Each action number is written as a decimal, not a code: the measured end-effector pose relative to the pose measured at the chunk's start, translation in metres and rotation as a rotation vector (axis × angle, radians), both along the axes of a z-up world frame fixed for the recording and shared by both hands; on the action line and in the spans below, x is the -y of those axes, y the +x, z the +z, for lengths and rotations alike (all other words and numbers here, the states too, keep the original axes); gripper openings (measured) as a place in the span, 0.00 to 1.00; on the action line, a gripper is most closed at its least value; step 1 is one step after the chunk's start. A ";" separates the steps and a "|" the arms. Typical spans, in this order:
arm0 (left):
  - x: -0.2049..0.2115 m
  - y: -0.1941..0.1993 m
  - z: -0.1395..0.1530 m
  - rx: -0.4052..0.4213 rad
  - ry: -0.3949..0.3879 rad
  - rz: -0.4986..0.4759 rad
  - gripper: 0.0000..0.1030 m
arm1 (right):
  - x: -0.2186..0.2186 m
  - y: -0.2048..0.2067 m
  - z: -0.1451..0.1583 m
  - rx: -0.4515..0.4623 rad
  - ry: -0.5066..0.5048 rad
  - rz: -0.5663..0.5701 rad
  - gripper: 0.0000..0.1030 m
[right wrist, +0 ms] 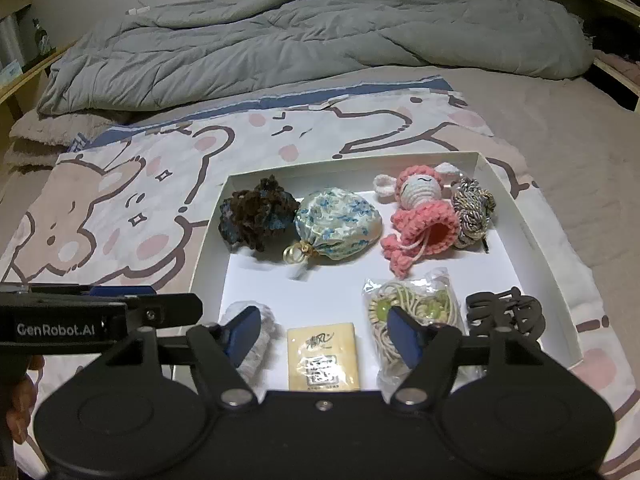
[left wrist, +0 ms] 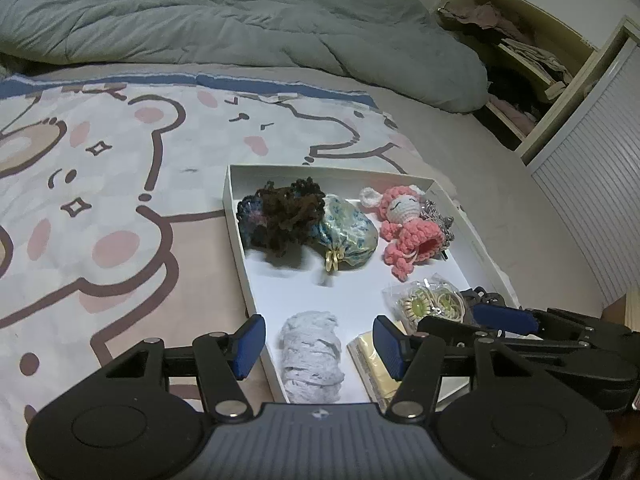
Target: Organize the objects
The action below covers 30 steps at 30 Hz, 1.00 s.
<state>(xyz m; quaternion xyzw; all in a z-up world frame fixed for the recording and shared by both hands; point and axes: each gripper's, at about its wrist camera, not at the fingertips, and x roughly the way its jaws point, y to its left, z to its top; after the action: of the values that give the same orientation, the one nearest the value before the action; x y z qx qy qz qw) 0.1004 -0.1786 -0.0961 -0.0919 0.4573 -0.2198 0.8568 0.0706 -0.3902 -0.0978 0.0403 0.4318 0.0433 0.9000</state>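
A shallow white box (right wrist: 532, 240) lies on the bed. It holds a dark scrunchie (right wrist: 258, 212), a floral pouch (right wrist: 338, 224), a pink crochet doll (right wrist: 420, 216), a bagged cord bundle (right wrist: 412, 304), a black hair claw (right wrist: 504, 312) and a yellow packet (right wrist: 322, 354). My left gripper (left wrist: 319, 346) is open over the box's near left corner, and a pale fluffy scrunchie (left wrist: 312, 356) lies loose between its pads. My right gripper (right wrist: 323, 336) is open above the yellow packet without touching it. Its left pad (right wrist: 242, 334) hides part of the pale scrunchie.
A grey quilt (right wrist: 320, 28) is bunched across the far side of the bed. A cartoon bear sheet (left wrist: 100, 200) lies under the box. An open shelf (left wrist: 516, 64) with clothes stands at the right. A hand (right wrist: 18, 404) shows at the lower left.
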 end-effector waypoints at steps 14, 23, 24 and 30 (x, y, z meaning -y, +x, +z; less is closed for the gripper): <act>-0.013 -0.005 0.045 0.127 0.052 0.006 0.94 | 0.002 -0.016 0.042 0.128 0.013 -0.055 0.84; -0.023 -0.021 0.076 0.247 0.114 -0.022 1.00 | 0.010 -0.036 0.076 0.198 0.002 -0.105 0.89; -0.024 -0.023 0.079 0.256 0.121 -0.023 1.00 | 0.012 -0.040 0.078 0.209 -0.006 -0.116 0.90; -0.025 -0.035 0.086 0.281 0.167 -0.017 1.00 | 0.021 -0.060 0.086 0.239 -0.022 -0.173 0.95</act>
<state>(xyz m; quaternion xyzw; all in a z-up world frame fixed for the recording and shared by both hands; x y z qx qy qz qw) 0.0653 -0.1534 -0.0099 0.0150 0.3504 -0.1990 0.9151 0.0108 -0.4111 -0.0120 0.0618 0.3169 -0.0346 0.9458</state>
